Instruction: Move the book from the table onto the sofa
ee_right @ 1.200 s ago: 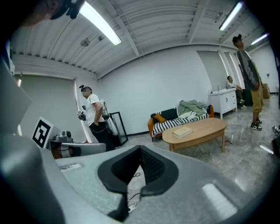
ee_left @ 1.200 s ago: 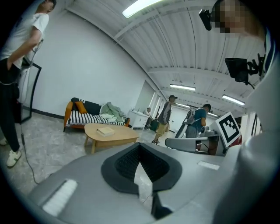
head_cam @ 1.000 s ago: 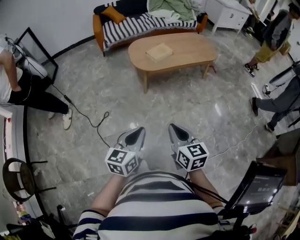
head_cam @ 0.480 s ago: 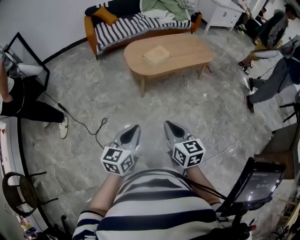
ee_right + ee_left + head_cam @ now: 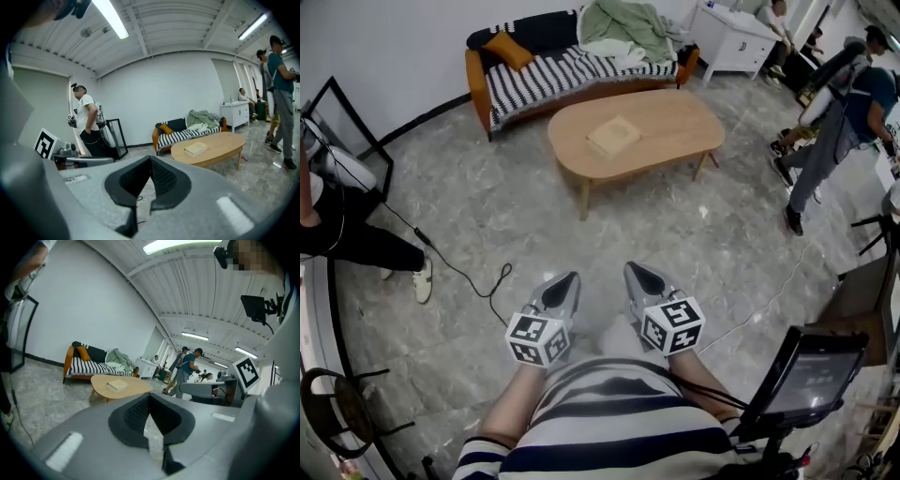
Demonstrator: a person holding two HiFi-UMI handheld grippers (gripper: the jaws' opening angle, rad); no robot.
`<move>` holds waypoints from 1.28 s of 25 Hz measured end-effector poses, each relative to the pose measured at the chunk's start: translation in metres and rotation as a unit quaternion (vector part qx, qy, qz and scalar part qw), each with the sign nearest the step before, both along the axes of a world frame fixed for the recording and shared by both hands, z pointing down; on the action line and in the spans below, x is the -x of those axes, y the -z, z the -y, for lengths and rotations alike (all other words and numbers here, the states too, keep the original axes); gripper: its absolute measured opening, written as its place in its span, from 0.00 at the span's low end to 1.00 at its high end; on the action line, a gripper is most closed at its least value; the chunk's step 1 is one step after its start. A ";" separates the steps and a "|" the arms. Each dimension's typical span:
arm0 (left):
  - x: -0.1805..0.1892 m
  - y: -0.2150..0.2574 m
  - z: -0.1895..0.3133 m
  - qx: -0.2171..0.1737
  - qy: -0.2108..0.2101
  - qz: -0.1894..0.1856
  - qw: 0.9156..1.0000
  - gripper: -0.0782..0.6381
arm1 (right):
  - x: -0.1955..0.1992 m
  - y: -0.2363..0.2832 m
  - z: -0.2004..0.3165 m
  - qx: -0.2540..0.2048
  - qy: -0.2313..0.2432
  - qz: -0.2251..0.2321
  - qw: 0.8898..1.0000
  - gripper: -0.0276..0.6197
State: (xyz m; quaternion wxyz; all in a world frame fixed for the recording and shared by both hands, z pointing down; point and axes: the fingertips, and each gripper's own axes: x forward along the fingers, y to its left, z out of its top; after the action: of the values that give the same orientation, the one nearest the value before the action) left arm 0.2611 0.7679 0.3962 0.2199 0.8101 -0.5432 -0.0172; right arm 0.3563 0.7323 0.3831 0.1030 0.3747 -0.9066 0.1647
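Observation:
A pale tan book (image 5: 613, 136) lies flat near the middle of an oval wooden coffee table (image 5: 675, 112); it also shows in the left gripper view as the book (image 5: 116, 386) and in the right gripper view as the book (image 5: 196, 149). Behind the table stands an orange sofa (image 5: 534, 75) with a striped cover, an orange cushion and a green blanket. My left gripper (image 5: 567, 281) and right gripper (image 5: 635, 274) are held side by side close to my body, far short of the table. Both are shut and hold nothing.
A black cable (image 5: 455, 267) trails over the marble floor at my left, by a seated person's leg (image 5: 366, 248). People stand at the right (image 5: 825, 141). A white cabinet (image 5: 731, 42) sits behind the sofa's right end. A tablet on a stand (image 5: 806, 375) is at my lower right.
The table, book and sofa have drawn a little nearer and lower in the head view as I walk toward them. Both grippers stay shut and side by side.

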 end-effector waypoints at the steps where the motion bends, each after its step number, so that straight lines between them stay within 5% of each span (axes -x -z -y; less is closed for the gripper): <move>1: -0.001 -0.002 0.003 0.005 0.001 -0.002 1.000 0.11 | -0.001 -0.001 0.003 0.003 -0.001 0.000 1.000 0.04; 32: -0.038 0.008 0.231 0.018 0.008 0.021 1.000 0.11 | -0.013 -0.006 0.225 0.013 0.040 0.005 0.999 0.04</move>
State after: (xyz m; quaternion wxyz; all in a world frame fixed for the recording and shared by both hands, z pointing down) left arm 0.2994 0.5369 0.3881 0.2224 0.8020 -0.5543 0.0078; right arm 0.3688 0.5071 0.3893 0.1096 0.3363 -0.9191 0.1738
